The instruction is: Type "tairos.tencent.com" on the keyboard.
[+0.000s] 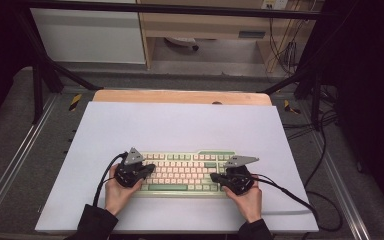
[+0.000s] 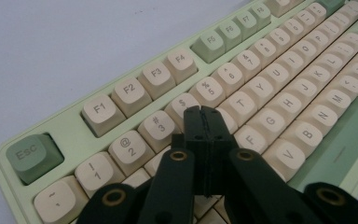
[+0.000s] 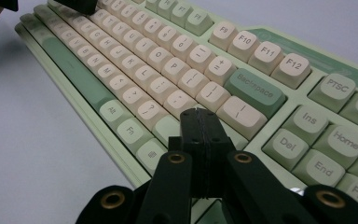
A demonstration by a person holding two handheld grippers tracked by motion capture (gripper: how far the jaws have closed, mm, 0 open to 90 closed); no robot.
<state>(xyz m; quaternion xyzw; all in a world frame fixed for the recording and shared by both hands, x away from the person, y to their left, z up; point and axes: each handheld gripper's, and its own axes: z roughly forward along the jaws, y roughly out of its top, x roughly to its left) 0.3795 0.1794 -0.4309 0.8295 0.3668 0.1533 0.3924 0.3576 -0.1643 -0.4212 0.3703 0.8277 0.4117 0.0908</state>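
Up close, left gripper (image 2: 203, 112) fingers pressed together, empty, poised over keyboard (image 1: 182, 172) number row near 4; right gripper (image 3: 199, 114) fingers likewise shut, empty, over Enter-side keys. Keyboard lies on white desk (image 1: 180, 125) mat, long axis left-right, spanning between both hands; each hand equally near its own end.

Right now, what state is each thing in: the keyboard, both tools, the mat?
keyboard: flat on the mat, right way up, keycaps seated where they show.
left tool: jaws shut, nothing between them, tip over the number and letter rows near the 4 key.
right tool: jaws shut, empty, tip over the keys just below Backspace.
white mat: lies flat on the table.
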